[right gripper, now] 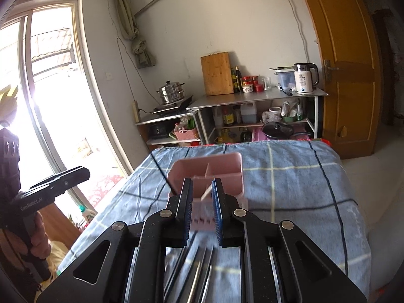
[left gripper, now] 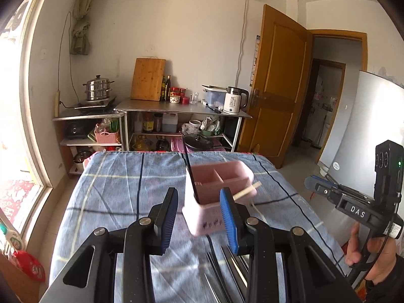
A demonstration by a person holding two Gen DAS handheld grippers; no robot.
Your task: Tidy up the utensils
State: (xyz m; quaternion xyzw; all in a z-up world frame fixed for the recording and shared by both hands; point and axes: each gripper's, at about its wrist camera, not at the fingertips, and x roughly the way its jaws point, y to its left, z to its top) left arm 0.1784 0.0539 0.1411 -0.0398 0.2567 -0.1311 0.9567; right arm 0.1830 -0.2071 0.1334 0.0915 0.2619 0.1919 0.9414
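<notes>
A pink two-compartment utensil holder (left gripper: 219,184) (right gripper: 209,166) stands on the blue checked tablecloth (left gripper: 113,189). A black chopstick (left gripper: 192,184) (right gripper: 161,171) leans out of its left end. A pale wooden chopstick (left gripper: 247,190) (right gripper: 205,194) sticks out of its near right side. My left gripper (left gripper: 199,192) hovers in front of the holder, open with nothing between its blue pads. My right gripper (right gripper: 202,185) also faces the holder with a narrow gap, open, touching nothing. Several metal utensils (left gripper: 224,272) (right gripper: 197,272) lie on the cloth under both grippers.
Each hand-held gripper shows in the other's view, the right one (left gripper: 310,183) beside the table, the left one (right gripper: 85,171) near the window. A metal shelf (left gripper: 181,108) with a kettle (left gripper: 234,99), cutting board and steamer pot stands behind the table. A wooden door (left gripper: 277,88) and fridge (left gripper: 358,126) are at right.
</notes>
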